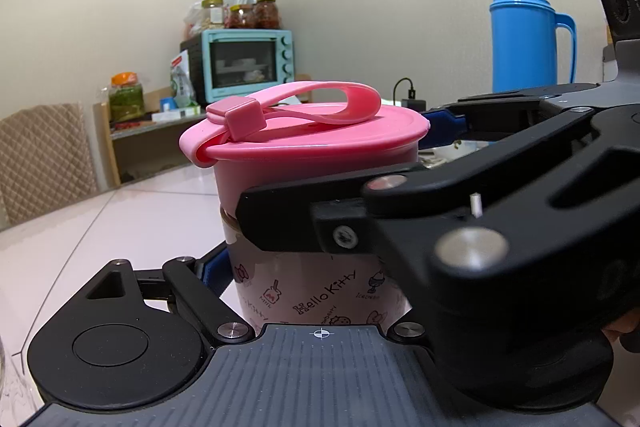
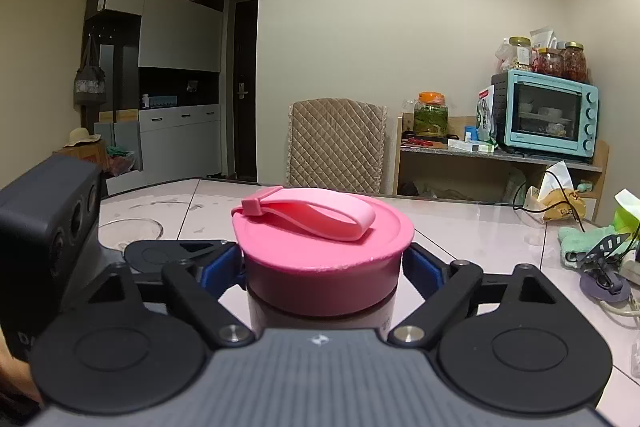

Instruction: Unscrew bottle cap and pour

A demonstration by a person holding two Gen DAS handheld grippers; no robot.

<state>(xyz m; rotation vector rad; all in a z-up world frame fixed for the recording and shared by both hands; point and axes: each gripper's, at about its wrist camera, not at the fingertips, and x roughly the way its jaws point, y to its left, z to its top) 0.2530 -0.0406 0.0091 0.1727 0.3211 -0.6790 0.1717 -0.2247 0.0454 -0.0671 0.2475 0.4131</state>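
Note:
A pink Hello Kitty bottle (image 1: pixel 312 287) stands on the pale table, topped by a wide pink cap (image 1: pixel 304 143) with a loop strap. My left gripper (image 1: pixel 316 267) is shut on the bottle's body below the cap; one blue pad (image 1: pixel 216 267) shows at its left side. My right gripper (image 2: pixel 324 267) is shut on the pink cap (image 2: pixel 320 251), blue pads (image 2: pixel 218 267) pressing both sides. The right gripper's black arms cross the left wrist view and hide the bottle's right side.
A clear glass bowl (image 2: pixel 130 231) sits on the table far left of the bottle. A blue thermos (image 1: pixel 528 35) stands behind at right. A quilted chair back (image 2: pixel 336 143), a teal oven (image 2: pixel 548 115) on a shelf, and cables and a green cloth (image 2: pixel 580 239) lie at right.

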